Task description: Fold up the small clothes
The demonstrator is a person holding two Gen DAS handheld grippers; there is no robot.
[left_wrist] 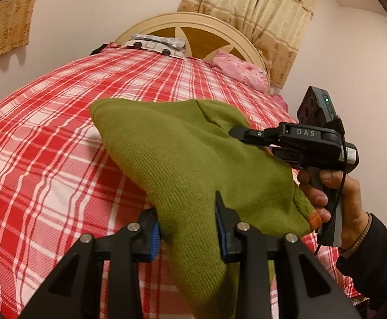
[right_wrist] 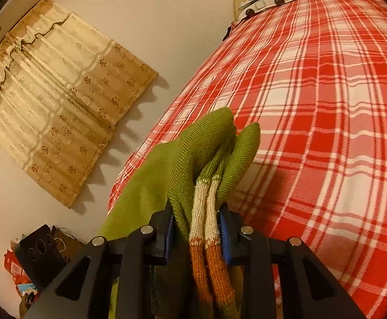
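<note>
A small olive-green knitted garment [left_wrist: 182, 156] with white and orange striped cuffs hangs stretched above the red-and-white plaid bed [left_wrist: 50, 159]. My left gripper [left_wrist: 186, 231] is shut on one bunched end of it, its blue pads pressing the knit from both sides. In the same view my right gripper [left_wrist: 249, 135], held by a hand [left_wrist: 334, 194] in a dark sleeve, clamps the garment's far right part. In the right wrist view my right gripper [right_wrist: 197, 231] is shut on the folded green knit [right_wrist: 206, 148] and its striped cuffs [right_wrist: 206, 228].
A cream headboard [left_wrist: 182, 18] stands at the far end of the bed, with a grey patterned bundle [left_wrist: 156, 43] and a pink pillow [left_wrist: 241, 70] near it. Beige curtains [right_wrist: 58, 103] hang on the wall. Clutter and a dark box [right_wrist: 39, 252] lie on the floor beside the bed.
</note>
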